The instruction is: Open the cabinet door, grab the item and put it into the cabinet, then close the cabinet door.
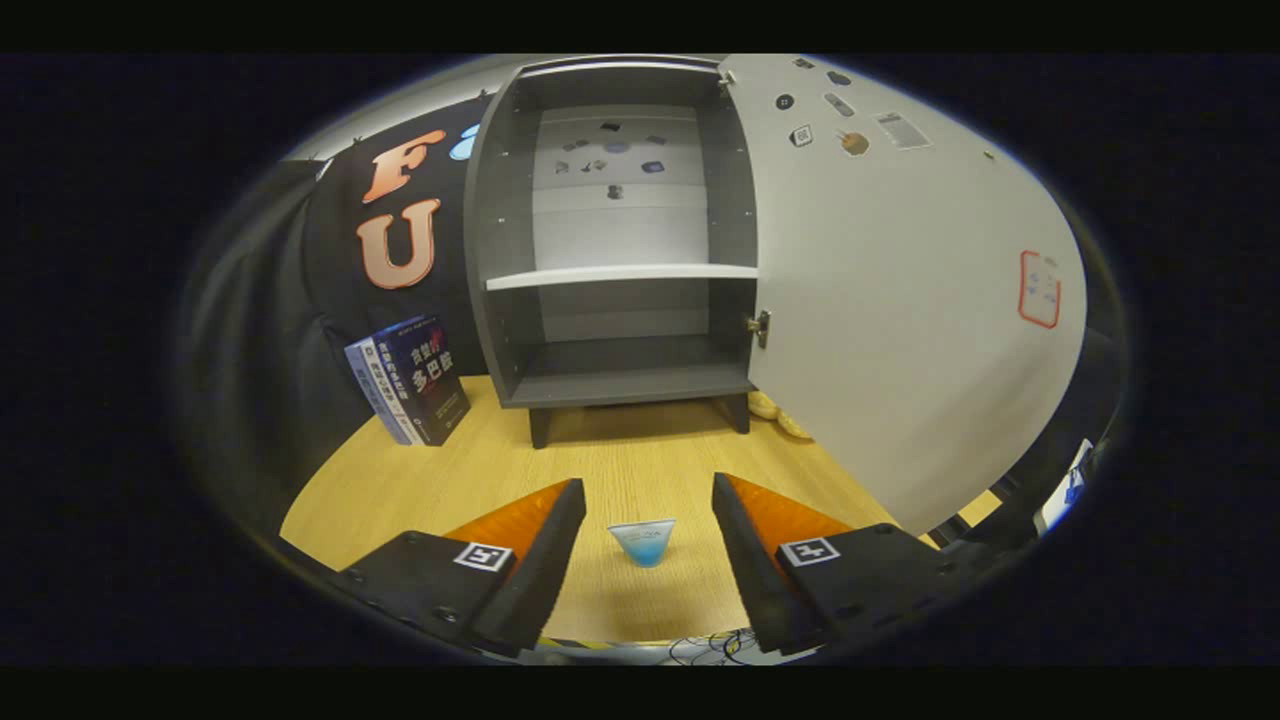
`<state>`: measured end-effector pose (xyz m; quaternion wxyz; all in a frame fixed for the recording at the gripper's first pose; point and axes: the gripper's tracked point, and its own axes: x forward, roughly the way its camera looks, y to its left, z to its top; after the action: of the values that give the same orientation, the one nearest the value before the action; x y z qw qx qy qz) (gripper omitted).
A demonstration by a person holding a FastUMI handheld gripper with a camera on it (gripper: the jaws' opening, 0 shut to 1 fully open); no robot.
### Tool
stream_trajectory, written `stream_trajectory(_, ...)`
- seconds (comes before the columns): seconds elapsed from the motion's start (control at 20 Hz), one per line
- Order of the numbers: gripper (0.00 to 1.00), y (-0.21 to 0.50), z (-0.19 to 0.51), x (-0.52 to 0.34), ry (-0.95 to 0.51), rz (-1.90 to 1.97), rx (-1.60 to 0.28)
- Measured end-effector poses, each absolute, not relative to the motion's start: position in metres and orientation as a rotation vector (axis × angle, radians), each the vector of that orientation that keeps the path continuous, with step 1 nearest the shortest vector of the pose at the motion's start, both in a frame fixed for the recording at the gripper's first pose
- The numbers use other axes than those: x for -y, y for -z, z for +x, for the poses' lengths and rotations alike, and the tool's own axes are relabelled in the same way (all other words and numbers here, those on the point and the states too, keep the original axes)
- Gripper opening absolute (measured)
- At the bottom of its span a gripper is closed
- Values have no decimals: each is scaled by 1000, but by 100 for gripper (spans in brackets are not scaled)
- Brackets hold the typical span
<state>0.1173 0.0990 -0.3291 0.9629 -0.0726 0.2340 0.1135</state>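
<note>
We hold the gripper (648,495) low over a pale wooden table (640,465), and its jaws stand wide apart, pressing on nothing. Between the two fingers (545,540), a little short of their tips, a small blue cup (642,541) sits upright on the tabletop; it is a tapered, translucent thing, wider at the rim than at the base, and it touches neither finger, with bare wood showing on both sides of it. Straight ahead, well beyond the fingertips, the cabinet (615,240) stands on short dark legs, a grey box with a light shelf (620,276) across its middle that splits it into an upper and a lower compartment. We see nothing resting on the shelf or on the cabinet's floor; a few small stickers or magnets dot the back panel of the upper compartment. The cabinet door (900,300) is swung fully open toward the right of the fingers, hinged at the cabinet's right wall, and its pale inner face reaches forward past the right finger's side; it carries several small stickers near the top and one red-outlined patch farther out. Beyond the left finger, beside the cabinet's left wall, a dark blue book (410,380) leans upright against the black cloth. Something yellow (775,412) peeks out low behind the door's bottom edge; we cannot tell what it is.
</note>
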Motion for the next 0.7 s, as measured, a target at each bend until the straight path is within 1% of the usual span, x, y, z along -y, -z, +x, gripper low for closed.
stream_trajectory(0.05, 86, 340, 119, -100, -237, -154, -493)
stream_trajectory(0.2, 90, 371, 124, -103, -252, -184, -550)
stream_trajectory(0.3, 100, 388, 128, -102, -252, -204, -578)
stream_trajectory(0.45, 99, 408, 135, -98, -244, -224, -610)
stream_trajectory(0.65, 93, 428, 138, -93, -245, -214, -663)
stream_trajectory(0.7, 88, 431, 139, -92, -245, -213, -667)
